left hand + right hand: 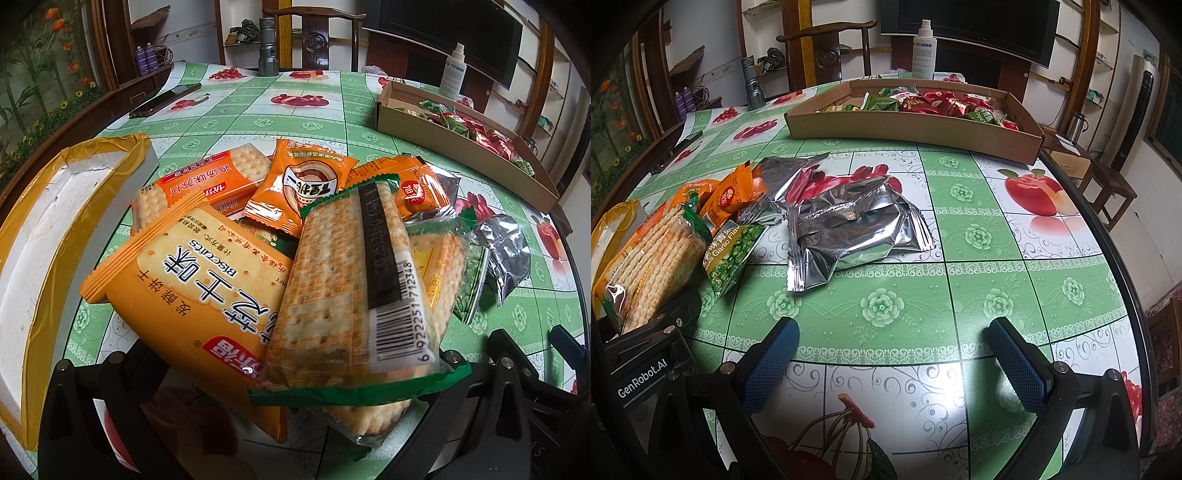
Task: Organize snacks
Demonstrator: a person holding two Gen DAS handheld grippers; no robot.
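A pile of snack packs lies before my left gripper (295,398): a large orange biscuit pack (192,295), a clear green-edged cracker pack (354,280) and small orange packs (299,184). The packs cover the gripper's fingertips, so its jaws stand wide but I cannot tell whether they pinch anything. My right gripper (890,354) is open and empty over the tablecloth, its blue pads (768,365) apart. A silver foil pack (849,232) lies a little ahead of it. A green garlic pea pack (733,251) and the cracker pack (653,258) lie to its left.
A cardboard tray (916,129) with red and green snack packs stands at the back right; it also shows in the left wrist view (424,129). A white box with yellow tape (48,221) sits left. A spray bottle (924,48), a flashlight (267,48) and a phone (162,101) stand behind.
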